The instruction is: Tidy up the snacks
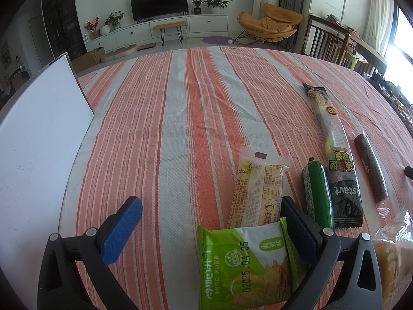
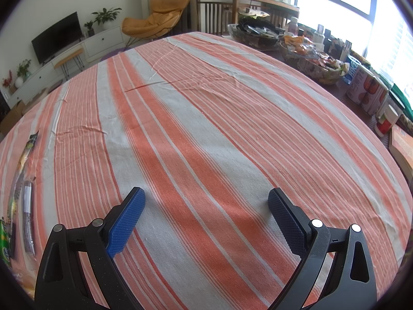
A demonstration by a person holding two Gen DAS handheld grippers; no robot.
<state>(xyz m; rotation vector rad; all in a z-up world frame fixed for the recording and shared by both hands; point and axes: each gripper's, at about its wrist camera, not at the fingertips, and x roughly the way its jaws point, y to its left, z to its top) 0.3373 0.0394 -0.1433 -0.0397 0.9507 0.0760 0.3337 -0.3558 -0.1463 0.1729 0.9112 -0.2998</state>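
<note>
1. Left wrist view: the left gripper [image 1: 209, 222] hangs low over a striped cloth [image 1: 160, 108], its jaws spread wide and closed on nothing.
2. A green pack [image 1: 245, 266] lies flat on the cloth between the fingers, closer to the right one; whether it touches that pad cannot be told.
3. Just past it lies a pale bar [image 1: 255, 188], its near end tucked under the green pack's top edge and beside the right fingertip.
4. To the right, side by side, lie a green stick [image 1: 317, 193], a long black pack [image 1: 333, 155] and a dark stick [image 1: 371, 168].
5. A clear bag [image 1: 395, 258] sits at the right edge, partly cut off.
6. A white box [image 1: 38, 139] stands on the left, well apart from the snacks.
7. Right wrist view: the right gripper [image 2: 206, 211] is also wide open and empty, over bare cloth.
8. Some of the snacks show blurred at that view's left edge.
9. Bowls [image 2: 258, 35] of goods and cans [image 2: 366, 93] crowd the far right, off the cloth.
</note>
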